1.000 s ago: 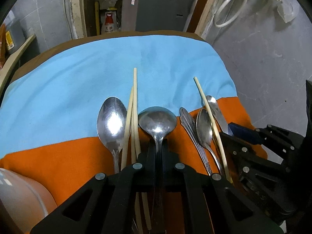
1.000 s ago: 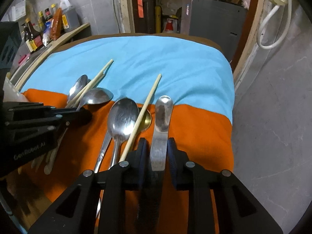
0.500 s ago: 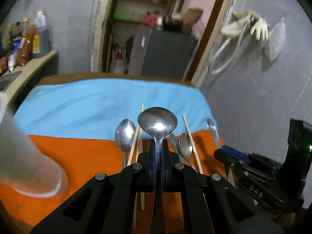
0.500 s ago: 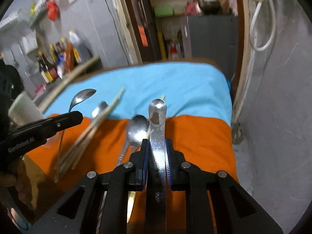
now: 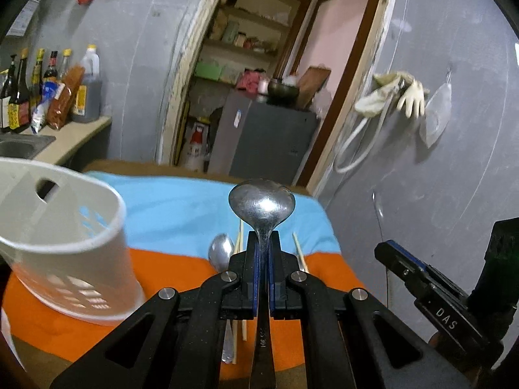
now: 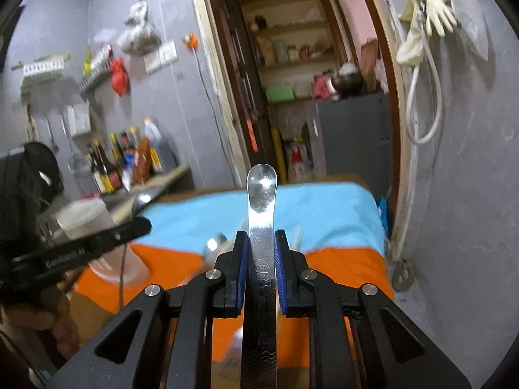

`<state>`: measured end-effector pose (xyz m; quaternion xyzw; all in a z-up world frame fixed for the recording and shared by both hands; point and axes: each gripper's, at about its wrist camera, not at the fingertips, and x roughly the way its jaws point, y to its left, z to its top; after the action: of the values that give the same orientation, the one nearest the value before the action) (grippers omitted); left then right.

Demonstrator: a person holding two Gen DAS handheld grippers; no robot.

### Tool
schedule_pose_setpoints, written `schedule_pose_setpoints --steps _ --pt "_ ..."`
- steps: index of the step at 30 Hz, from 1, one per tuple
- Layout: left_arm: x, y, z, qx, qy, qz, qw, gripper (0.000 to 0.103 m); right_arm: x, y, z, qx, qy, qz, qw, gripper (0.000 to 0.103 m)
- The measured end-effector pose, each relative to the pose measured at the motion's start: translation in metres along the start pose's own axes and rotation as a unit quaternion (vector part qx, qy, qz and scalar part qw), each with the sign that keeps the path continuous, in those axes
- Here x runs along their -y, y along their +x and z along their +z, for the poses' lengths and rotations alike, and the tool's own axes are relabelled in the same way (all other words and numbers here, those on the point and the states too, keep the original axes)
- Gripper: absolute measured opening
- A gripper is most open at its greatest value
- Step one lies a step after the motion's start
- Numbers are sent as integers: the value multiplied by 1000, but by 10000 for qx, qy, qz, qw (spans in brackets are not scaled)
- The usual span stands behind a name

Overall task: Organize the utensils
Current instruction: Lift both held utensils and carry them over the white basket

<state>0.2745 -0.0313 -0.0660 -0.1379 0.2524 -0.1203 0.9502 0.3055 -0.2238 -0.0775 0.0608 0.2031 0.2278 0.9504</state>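
Note:
My left gripper (image 5: pixel 262 249) is shut on the handle of a round steel spoon (image 5: pixel 262 201) and holds it bowl-up above the table. My right gripper (image 6: pixel 261 246) is shut on a flat steel spoon (image 6: pixel 261 184), also lifted. A white slotted utensil holder (image 5: pixel 61 243) stands on the orange cloth, left of my left gripper; it shows blurred in the right wrist view (image 6: pixel 87 217). Another spoon (image 5: pixel 221 250) and chopsticks (image 5: pixel 300 253) lie on the cloth below. The right gripper shows in the left wrist view (image 5: pixel 386 253).
The table has an orange cloth (image 5: pixel 175 265) in front and a blue cloth (image 5: pixel 181 207) behind. A counter with bottles (image 5: pixel 42 97) and a sink is at the left. A grey wall (image 5: pixel 438 178) is close on the right. A doorway with shelves is behind.
Both grippers have lifted their spoons off the cloth and tilted up. The white holder has come into view at the left of the left gripper.

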Motion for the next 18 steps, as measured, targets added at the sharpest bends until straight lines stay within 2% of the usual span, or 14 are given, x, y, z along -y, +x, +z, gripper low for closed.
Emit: schedule_pose_setpoints --steps 7,10,14,18 --pt "-24 -52 44 623 -101 -27 9980 3 -49 -4 40 676 69 579 9960 13" --pt "-42 -72 63 882 -178 45 9959 3 -77 6 58 932 116 975 9908 14" --pt "-80 -92 84 1262 -303 245 9912 3 -105 26 73 1138 346 1514 9813 14" --pt "-128 -103 93 1590 -588 432 9846 3 -134 50 81 1309 569 1929 9708 14"
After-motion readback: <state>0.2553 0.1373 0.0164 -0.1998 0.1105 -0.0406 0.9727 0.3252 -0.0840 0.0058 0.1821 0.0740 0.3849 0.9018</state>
